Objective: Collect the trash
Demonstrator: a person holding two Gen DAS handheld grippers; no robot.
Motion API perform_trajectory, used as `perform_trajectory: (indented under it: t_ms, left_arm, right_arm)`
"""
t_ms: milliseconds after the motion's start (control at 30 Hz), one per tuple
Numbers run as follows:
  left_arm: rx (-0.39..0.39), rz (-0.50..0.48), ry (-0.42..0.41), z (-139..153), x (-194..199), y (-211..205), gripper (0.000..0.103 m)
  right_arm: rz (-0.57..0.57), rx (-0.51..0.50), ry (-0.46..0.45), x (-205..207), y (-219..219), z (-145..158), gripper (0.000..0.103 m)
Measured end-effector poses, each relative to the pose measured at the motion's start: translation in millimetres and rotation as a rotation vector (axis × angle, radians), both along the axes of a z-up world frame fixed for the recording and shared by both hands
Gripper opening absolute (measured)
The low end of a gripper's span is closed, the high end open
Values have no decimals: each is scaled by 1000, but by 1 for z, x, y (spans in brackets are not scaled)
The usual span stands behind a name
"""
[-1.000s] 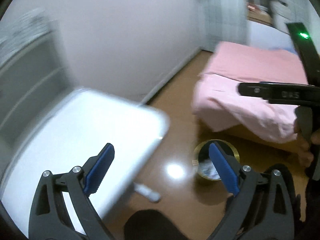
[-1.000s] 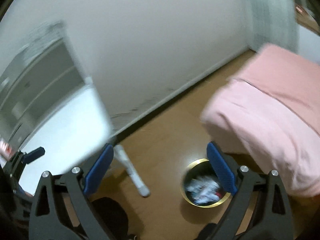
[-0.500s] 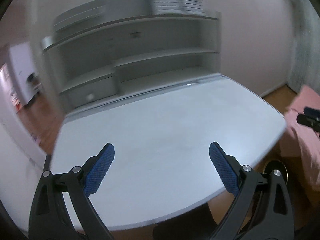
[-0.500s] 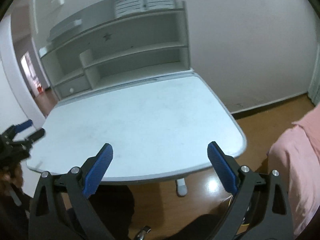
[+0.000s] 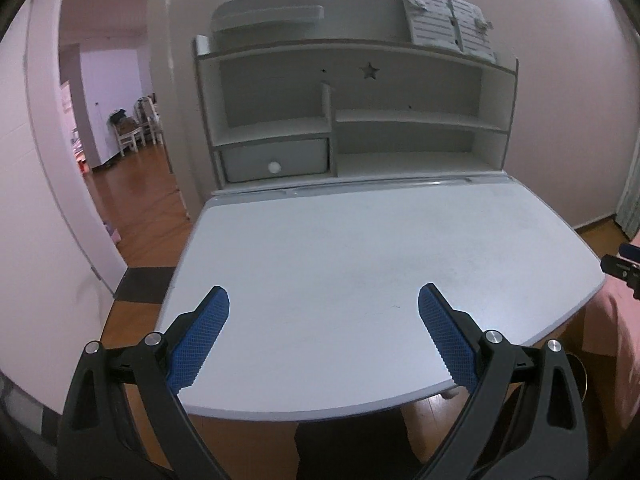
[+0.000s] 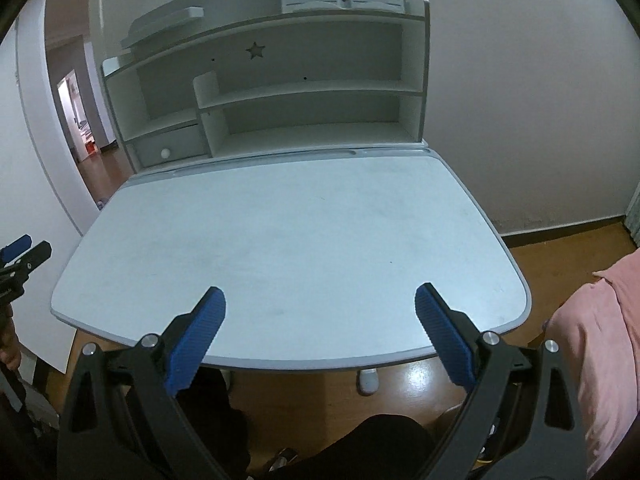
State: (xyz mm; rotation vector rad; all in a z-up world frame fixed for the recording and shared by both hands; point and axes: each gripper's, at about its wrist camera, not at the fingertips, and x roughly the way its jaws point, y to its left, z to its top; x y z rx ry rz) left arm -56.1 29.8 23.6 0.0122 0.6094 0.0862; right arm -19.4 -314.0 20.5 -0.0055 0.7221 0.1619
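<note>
Both tools face the white counter [image 5: 360, 272] and both are empty. The left tool [image 5: 324, 340] has its blue pads [image 5: 198, 340] spread wide over the near edge of the counter; the right tool [image 6: 320, 336] is spread just as wide over the same edge, further toward the counter's right end.

No trash shows anywhere on the counter, nor on the shelf unit [image 5: 352, 120] that stands at its far side with a closed drawer [image 5: 276, 160] at the lower left. The only sign of a bin is a thin dark rim with a gold edge [image 5: 578, 372] low on the floor beside the counter's near right corner in the left wrist view, mostly hidden behind the tool's arm; what it holds cannot be seen. A pink bed cover [image 6: 600, 352] lies just right of the counter.

So the task's thing is out of view, and its handling can only be judged in general: household scraps would likely be light, soft and crushable, easy to pinch at a raised fold with little force, though thin wrappers may slide between the ribbed pads. The counter looks done, so the search probably has to move on to the floor or the bed.
</note>
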Motion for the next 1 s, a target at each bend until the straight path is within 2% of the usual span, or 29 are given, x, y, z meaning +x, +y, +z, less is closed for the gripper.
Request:
perform_trajectory:
  t_ms: [400,1000]
  left_arm:
    - [-13,4,-11,7,-14,5,93]
    - [0,-23,-5,4,-11,-10,93]
  right_arm:
    - [7,3,-49,-22,1,17,94]
    - [-8,-3,-45,-26,-9,17,95]
